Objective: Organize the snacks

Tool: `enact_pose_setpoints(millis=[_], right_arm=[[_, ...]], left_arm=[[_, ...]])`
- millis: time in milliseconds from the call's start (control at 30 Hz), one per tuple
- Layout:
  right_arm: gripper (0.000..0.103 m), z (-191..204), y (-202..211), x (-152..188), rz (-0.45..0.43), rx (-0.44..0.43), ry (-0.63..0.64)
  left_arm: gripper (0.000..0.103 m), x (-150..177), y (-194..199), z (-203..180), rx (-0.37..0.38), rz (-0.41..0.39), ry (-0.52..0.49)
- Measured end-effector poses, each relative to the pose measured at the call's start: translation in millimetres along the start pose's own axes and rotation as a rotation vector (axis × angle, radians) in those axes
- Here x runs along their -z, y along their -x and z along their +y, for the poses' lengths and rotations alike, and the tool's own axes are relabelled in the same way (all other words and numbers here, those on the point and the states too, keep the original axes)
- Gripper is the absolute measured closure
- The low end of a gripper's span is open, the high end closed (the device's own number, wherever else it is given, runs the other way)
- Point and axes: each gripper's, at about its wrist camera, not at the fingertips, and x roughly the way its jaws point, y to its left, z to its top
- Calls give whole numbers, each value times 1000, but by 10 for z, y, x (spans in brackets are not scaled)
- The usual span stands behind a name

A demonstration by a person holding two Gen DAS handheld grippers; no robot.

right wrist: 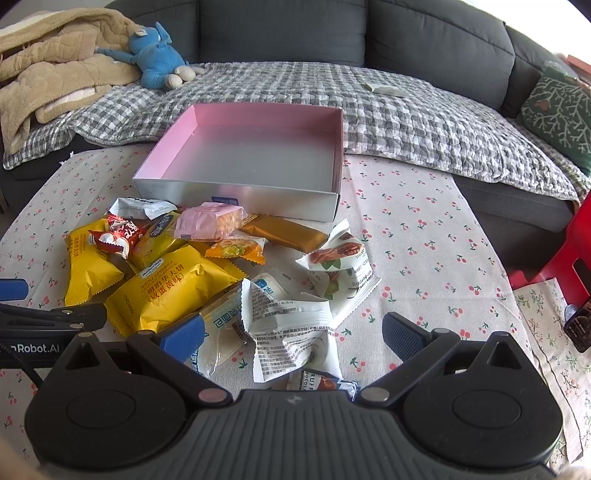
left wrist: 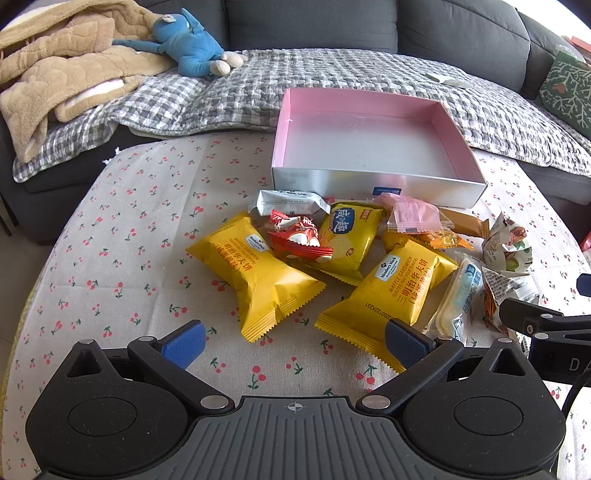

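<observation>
The left tongs [left wrist: 293, 341] are hanging low over the tabletop with the cherry-print cloth [left wrist: 122, 229], their blue-padded fingers spread wide apart and holding nothing. Just ahead of them two yellow foil waffle-sandwich packets are lying: one [left wrist: 255, 277] to the left, the other [left wrist: 391, 295] to the right, its serrated end reaching under the right-hand finger.

The right tongs [right wrist: 293, 338] are likewise gaping, empty, hovering over a crumpled white printed wrapper [right wrist: 291, 328] that is lying between their fingers.

The rest of the snack heap is sitting in front of a shallow rectangular cardboard box with a pink inside and silver outer walls [right wrist: 236, 192], which is standing empty at the far side of the tabletop. In that heap are showing a red-and-white candy wrapper [left wrist: 295, 236], a yellow crisp bag with a blue label [left wrist: 349, 236], a pink clear-film biscuit pack [right wrist: 208, 221], a long gold-brown bar [right wrist: 284, 230] and a white nut packet [right wrist: 340, 266].

Behind the tabletop a dark grey sofa [right wrist: 280, 33] is carrying a grey checked quilt [right wrist: 406, 110], a tan blanket [left wrist: 55, 62] and a blue plush toy [left wrist: 188, 44].
</observation>
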Motion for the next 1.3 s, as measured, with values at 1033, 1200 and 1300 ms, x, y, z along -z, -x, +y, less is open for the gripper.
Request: enact_pose_setpoints(millis=[1033, 1200, 1300], right_arm=[[0, -53, -12, -8, -1, 14, -7], [0, -65, -27, -11, -7, 38, -6], [0, -86, -23, -35, -19, 41, 7]], left_arm=[[0, -18, -20, 30, -21, -1, -2], [0, -36, -41, 53, -38, -3, -1], [0, -55, -49, 60, -43, -8, -11]])
